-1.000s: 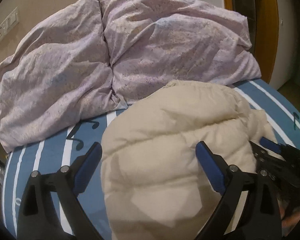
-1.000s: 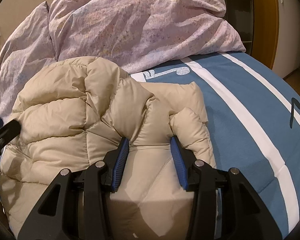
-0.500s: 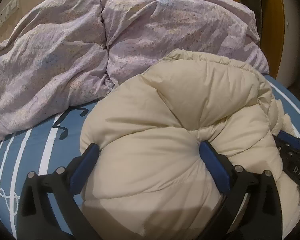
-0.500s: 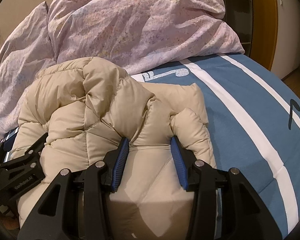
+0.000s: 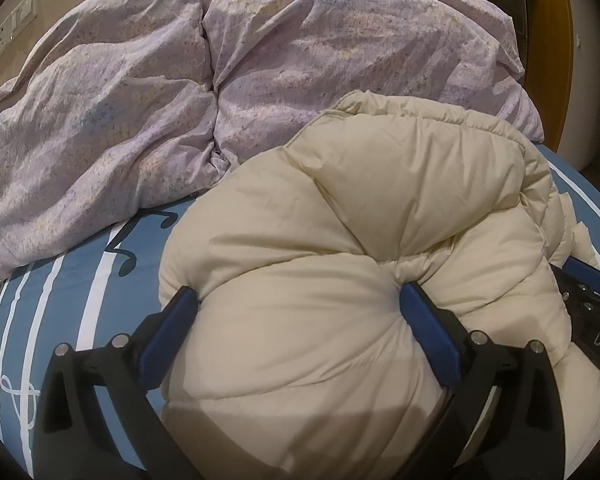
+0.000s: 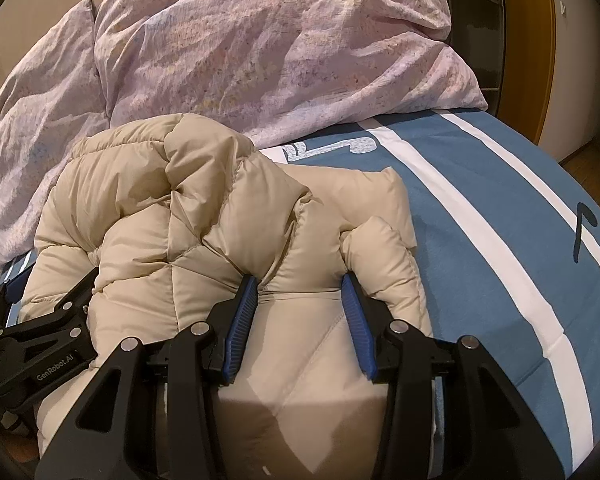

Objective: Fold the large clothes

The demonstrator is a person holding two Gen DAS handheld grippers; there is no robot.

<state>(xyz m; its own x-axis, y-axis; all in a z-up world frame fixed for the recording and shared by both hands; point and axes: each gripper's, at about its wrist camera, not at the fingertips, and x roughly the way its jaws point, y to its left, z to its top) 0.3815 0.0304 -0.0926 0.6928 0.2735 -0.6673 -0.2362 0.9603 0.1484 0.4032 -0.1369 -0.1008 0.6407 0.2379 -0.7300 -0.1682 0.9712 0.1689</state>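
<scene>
**Puffy jacket bunched up on the bed, both tools in it**

The beige jacket (image 5: 340, 208) sits in a lumpy heap on the near part of the bed (image 6: 500, 208), on the blue sheet with white stripes and little music notes. Behind it, at the far side, a big lilac duvet (image 5: 140, 100) is piled up, and the jacket's far edge sits right against it.

Left tool (image 5: 296, 304): jaws about as wide as they go, and they've just been opening that last bit. A fat bulge of the jacket fills the whole gap, and both blue pads dent into the padding, so it looks like it's got a wide grip on that bulge.

Right tool (image 6: 298, 284): jaws about half way, pinched on a flatter bit of the jacket near its right edge. The padding puffs up on either side of both pads, so that's a hold.

The two tools are close together. Each one shows up at the edge of the other's view, with the jacket between them. Blue sheet is bare to the right of the jacket.
</scene>
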